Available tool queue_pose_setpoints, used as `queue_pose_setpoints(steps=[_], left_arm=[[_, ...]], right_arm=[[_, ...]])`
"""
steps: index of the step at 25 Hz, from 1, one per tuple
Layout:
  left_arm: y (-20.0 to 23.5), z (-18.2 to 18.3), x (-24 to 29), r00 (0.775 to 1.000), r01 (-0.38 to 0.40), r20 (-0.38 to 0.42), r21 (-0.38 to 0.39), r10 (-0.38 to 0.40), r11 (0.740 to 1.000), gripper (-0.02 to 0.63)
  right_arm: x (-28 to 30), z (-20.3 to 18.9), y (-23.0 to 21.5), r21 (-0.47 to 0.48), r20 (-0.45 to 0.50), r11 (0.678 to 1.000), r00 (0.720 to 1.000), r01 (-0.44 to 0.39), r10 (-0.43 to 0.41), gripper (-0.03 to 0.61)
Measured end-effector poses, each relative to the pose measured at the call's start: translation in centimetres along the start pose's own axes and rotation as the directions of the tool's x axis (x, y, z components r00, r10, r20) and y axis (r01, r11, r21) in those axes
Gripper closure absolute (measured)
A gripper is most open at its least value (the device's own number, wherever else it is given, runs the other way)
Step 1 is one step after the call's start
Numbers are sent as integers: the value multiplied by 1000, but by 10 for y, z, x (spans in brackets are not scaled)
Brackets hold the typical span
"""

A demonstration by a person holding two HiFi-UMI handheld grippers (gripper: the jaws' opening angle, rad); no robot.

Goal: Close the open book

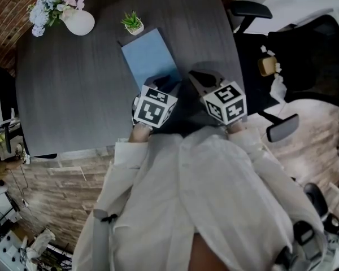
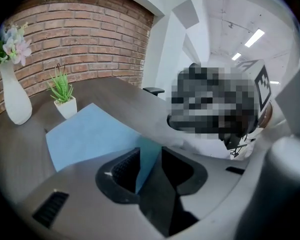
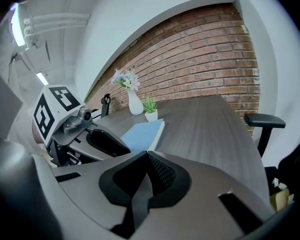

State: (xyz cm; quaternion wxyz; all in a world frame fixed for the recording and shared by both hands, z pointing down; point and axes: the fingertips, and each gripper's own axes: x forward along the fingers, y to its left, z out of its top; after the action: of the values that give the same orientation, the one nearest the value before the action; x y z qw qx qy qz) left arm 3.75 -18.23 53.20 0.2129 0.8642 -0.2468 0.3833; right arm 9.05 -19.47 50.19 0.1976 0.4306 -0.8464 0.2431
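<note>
The book looks closed already. It lies flat on the dark table with its blue cover up, and from your right gripper view you can see the page block as a thin pale edge under that cover, with no leaf standing up. It sits just beyond both your grippers, near the small potted plant and well apart from the white vase. Your left gripper has its jaws wide apart. The book's near corner shows in the gap between them, but neither pad seems to press on it, so you are holding nothing there. Your right gripper is fully closed with its pads together on nothing, hovering just beside the book's near edge. As I judge it, the main work is done — what is left is small. Draw your left gripper clear of that corner without catching the cover, and check that the cover lies flush — the far edge is too small here to tell.
</note>
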Motion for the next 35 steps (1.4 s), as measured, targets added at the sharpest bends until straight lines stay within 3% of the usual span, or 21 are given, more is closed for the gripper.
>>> queue_pose_setpoints(steps=[5,10,12,15,18,22,28,35], left_arm=[[5,-1,-18,999,-21,35,-22,22,1000,483],[11,7,-42,991,-49,123,-51,55,998,483],[15,15,-56,977,-75,194,-59,85,995,485],[24,27,-81,940,-134,304,-91,156,987,530],[30,34,-102,907,-165,371,-129,202,978,557],[24,35,-118,897,-140,407,-106,172,984,580],[24,35,-149,856,-128,484,-141,181,982,595],[19,18,-155,851,-109,488,-199,195,974,606]], right_arm=[[-3,16,6,39,31,999,999,-17,16,572],[-12,43,22,-46,122,998,992,-33,39,572],[-14,51,28,-79,137,996,989,-37,48,572],[-17,60,36,-82,155,996,986,-46,58,572],[-20,73,47,-72,173,995,981,-76,88,572],[-24,91,69,-128,208,983,966,-131,155,572],[-25,103,94,-171,212,969,954,-177,212,572],[-29,97,108,-187,195,963,953,-195,231,572]])
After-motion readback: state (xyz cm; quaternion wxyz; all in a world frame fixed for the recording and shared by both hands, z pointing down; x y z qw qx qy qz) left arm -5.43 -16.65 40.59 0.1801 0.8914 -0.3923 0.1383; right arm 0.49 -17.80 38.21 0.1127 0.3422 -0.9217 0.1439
